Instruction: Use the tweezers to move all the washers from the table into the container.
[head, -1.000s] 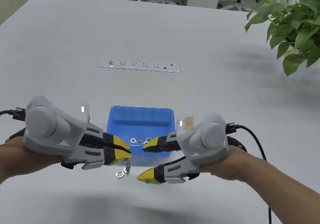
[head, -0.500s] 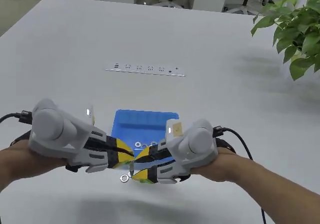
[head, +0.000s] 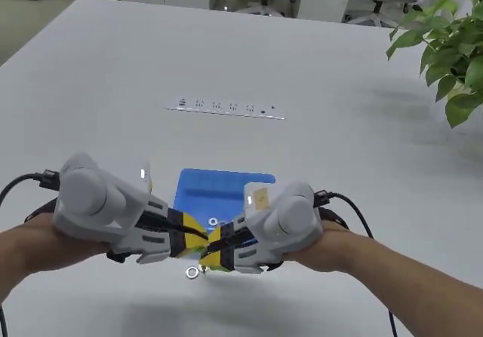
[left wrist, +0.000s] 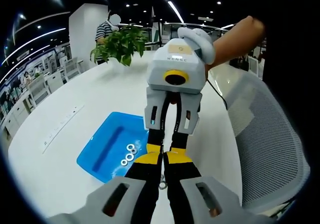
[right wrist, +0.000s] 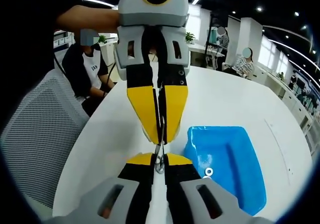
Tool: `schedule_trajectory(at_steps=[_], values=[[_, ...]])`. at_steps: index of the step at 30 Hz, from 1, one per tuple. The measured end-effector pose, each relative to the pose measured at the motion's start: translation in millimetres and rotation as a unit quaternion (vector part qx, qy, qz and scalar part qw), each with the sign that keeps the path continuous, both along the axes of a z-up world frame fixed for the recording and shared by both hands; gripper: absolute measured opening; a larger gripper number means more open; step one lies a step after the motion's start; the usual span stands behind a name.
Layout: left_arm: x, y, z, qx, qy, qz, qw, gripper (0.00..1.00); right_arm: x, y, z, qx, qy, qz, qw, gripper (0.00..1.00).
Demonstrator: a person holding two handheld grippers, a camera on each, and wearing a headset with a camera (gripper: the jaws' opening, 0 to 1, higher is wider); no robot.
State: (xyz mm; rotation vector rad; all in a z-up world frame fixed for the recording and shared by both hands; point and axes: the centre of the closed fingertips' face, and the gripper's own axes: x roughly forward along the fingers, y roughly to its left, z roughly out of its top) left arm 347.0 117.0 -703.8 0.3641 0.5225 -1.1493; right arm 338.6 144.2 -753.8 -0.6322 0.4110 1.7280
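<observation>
Blue container (head: 226, 186): in the head view it sits on the white desk (head: 339, 163).
Washer inside (head: 213, 222): lies on the container's floor, close to its near wall.
Left tongs (head: 198, 235): held over the container's near edge, with its yellow tips against those of the other tongs.
Right tongs (head: 216, 248): come in from the opposite side and meet the left tongs just outside the container's near wall.
Loose washer (head: 192, 272): lies flat on the desk, just outside the container's near edge and under the joined tips.
Power strip (head: 226, 108): lies beyond the container's far edge, well apart from it.
Potted plant (head: 445, 50): stands well away from the container, off to one side.
Tweezers (right wrist: 160, 139): in the right gripper view, a thin metal strip runs from between the left tongs' yellow jaws down between the right tongs' jaws, just beside the container.
Left tongs, state: clenched on the tweezers.
Right tongs, state: pressed in on the tweezers' lower end, with only a slit between the jaws.
Container, right gripper view: one washer shows on its floor, near the wall closest to the tongs.
Three washers (left wrist: 129, 155): in the left gripper view they lie in a short row on the container's floor, near the wall closest to the tongs.
Tongs, left gripper view: both pairs meet tip to tip, just outside that wall.
</observation>
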Motion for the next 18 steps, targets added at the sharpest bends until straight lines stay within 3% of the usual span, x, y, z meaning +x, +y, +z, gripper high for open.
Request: schedule_trajectory(at_steps=[8,18], values=[[-0.8,-3.8,0.9,0.004,-0.006,-0.003,1.0000,0.06,0.8,-1.0,-1.0,-0.002,0.001,-0.003,1.0000,0.07],[-3.4,-5.2,2.8,0.003,-0.002,-0.004,1.0000,0.06,-2.3,-1.8,1.3,-0.004,-0.001,-0.002,1.0000,0.07]])
